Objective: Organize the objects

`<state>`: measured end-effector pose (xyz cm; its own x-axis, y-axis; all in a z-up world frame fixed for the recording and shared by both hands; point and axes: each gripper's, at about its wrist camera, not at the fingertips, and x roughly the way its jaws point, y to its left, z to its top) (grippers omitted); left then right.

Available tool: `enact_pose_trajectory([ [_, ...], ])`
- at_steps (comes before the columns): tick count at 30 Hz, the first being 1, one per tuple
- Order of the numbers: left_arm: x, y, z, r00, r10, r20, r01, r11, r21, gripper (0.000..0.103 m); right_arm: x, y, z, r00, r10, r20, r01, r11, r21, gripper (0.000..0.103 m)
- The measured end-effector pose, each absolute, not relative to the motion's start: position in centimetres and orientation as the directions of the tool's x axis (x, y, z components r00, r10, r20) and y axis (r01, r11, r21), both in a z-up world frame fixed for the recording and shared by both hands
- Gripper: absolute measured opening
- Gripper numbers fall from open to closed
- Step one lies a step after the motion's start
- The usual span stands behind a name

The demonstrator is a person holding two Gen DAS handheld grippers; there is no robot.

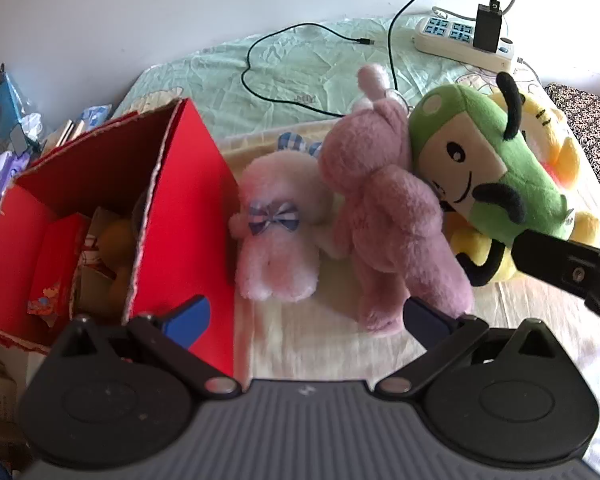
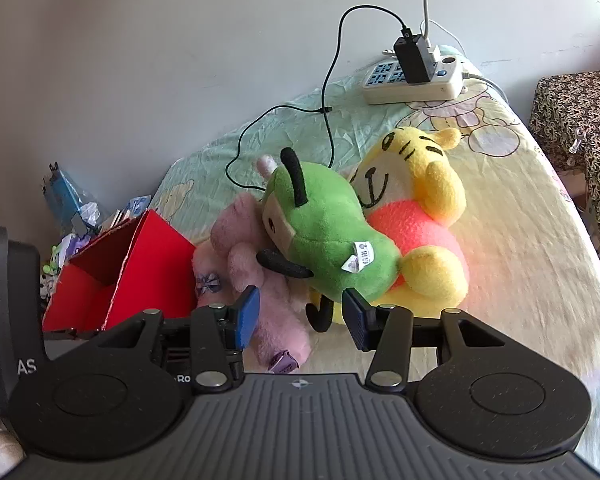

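I see my left gripper (image 1: 306, 318) spread wide near the purple plush (image 1: 396, 240); right gripper (image 2: 300, 316) gapes empty by the green plush (image 2: 332, 240), red box (image 1: 188, 208) alongside.

Two handheld claws, black with blue fingertip pads.

The left claw (image 1: 306, 322) has a ribbed dark grey body, two round black housings with raised discs, and black link arms pinned by silver rivets; its fingers (image 1: 192, 320) carry blue pads. The right claw (image 2: 300, 316) has the same ribbed grey body, a small compass-like mark at centre, silver rivets and blue ridged pads (image 2: 248, 316). White letters "AS" and "Ro" show on black parts behind its left side.
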<state>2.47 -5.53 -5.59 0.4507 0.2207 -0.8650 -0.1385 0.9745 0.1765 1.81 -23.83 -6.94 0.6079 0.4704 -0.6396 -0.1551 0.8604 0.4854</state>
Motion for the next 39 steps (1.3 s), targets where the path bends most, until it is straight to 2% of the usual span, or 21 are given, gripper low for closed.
enact_pose_trajectory([
  [17, 3.8, -5.7, -5.3, 0.467, 0.208, -0.86, -0.108, 0.978, 0.178, 0.102, 2.0, -24.6, -6.3, 0.62, 0.522, -0.585, -0.191, 0.824, 0.533, 0.049],
  [23, 4.2, -6.0, -5.0, 0.478, 0.208, -0.853, -0.083, 0.978, 0.192, 0.102, 2.2, -25.1, -5.9, 0.631, 0.538, -0.559, -0.2, 0.809, 0.552, 0.046],
  [39, 6.0, -6.7, -3.3, 0.528, 0.216, -0.822, -0.05, 0.973, 0.223, 0.102, 3.8, -26.7, -4.4, 0.678, 0.53, -0.509, -0.217, 0.806, 0.55, 0.045],
])
